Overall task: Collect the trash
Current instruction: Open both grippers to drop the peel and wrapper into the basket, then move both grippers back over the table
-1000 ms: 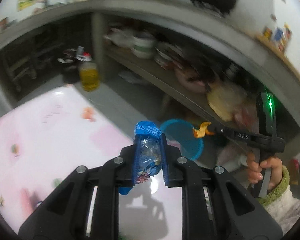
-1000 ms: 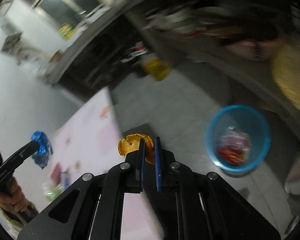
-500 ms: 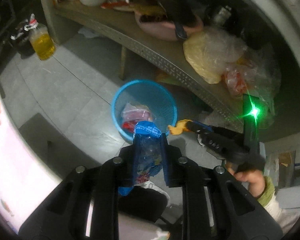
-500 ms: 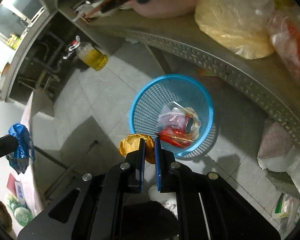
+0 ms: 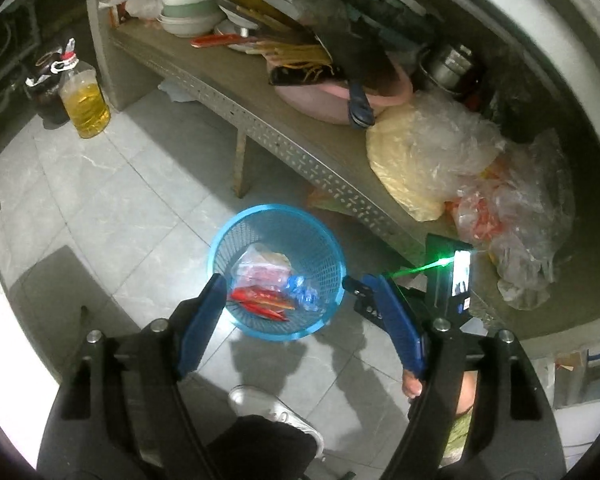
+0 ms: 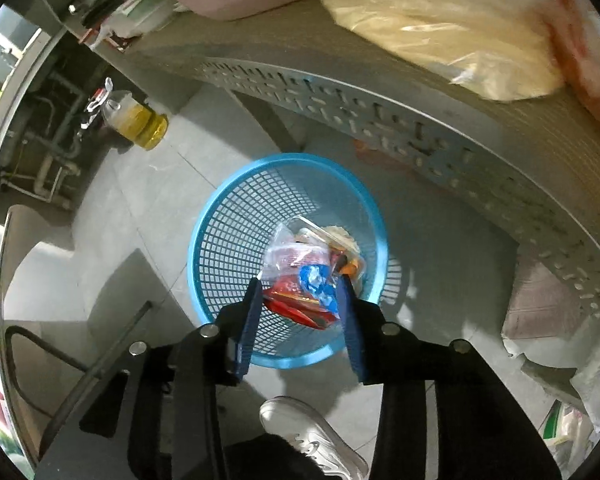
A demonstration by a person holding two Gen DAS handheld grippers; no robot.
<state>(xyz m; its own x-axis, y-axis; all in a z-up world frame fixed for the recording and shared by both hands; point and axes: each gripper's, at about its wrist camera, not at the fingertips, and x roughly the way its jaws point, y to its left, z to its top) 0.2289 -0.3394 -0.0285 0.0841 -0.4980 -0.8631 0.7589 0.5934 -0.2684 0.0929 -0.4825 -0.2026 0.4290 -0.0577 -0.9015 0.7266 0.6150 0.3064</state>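
A blue mesh trash basket [image 5: 220, 240] stands on the tiled floor, also in the right wrist view [image 6: 236, 216]. Inside lie a blue wrapper [image 5: 302, 288] [image 6: 316, 280], red wrappers [image 5: 260, 300] [image 6: 296, 300], a clear bag [image 6: 292, 248] and an orange peel piece [image 6: 350, 268]. My left gripper [image 5: 296, 284] is open and empty above the basket. My right gripper [image 6: 298, 284] is open and empty above it too; its body shows at the basket's right in the left wrist view [image 5: 360, 292].
A low perforated shelf [image 5: 284, 140] behind the basket holds bowls, a pink basin [image 5: 340, 96] and plastic bags [image 5: 428, 156]. An oil bottle [image 5: 85, 104] stands on the floor at the left. A white shoe [image 5: 276, 408] is below the grippers. A table edge runs along the left.
Both grippers opened. The blue wrapper left my left gripper and the orange peel left my right; both now lie in the basket. Both grippers moved closer over the basket.
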